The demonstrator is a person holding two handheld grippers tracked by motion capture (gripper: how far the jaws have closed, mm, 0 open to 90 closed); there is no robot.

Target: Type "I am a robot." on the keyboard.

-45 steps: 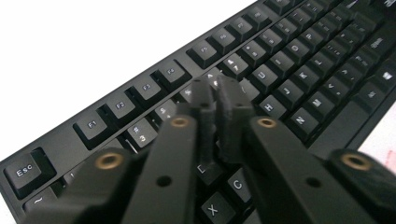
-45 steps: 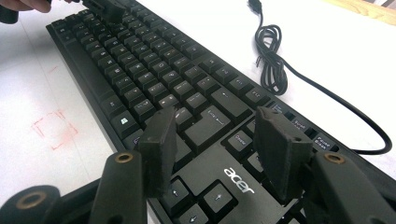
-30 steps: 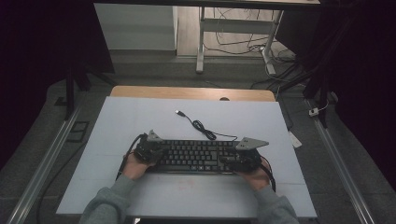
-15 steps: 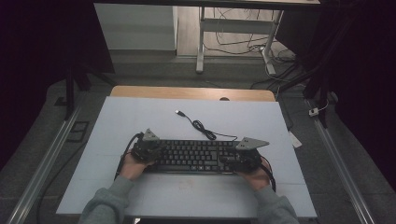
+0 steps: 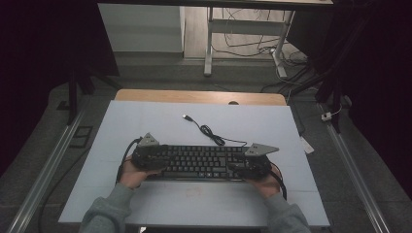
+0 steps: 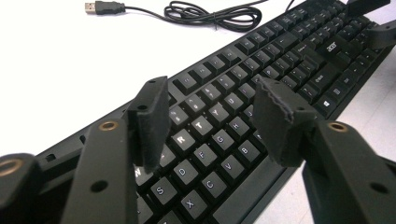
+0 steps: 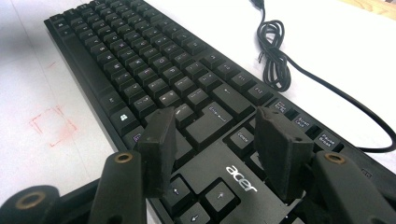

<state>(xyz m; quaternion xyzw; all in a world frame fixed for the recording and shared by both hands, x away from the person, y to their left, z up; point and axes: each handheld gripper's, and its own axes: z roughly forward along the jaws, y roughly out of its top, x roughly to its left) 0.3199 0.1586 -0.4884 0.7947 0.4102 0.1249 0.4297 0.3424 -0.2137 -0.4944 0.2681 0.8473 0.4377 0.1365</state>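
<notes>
Lying flat near the front edge of the pale blue-white surface: a black plastic full-size keyboard, square to the person. Trailing behind toward the far side, its thin black cable, loosely coiled, silver USB plug unconnected. Poised over the ends, left tongs above the letter keys, right tongs above the arrow-key block, both spread wide, gripping nothing. Judged early: no grasp yet, lifting or repositioning all remaining.

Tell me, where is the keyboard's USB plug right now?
In the high view the USB plug lies loose on the white table, beyond the keyboard and left of its coiled cable, apart from both grippers.
</notes>
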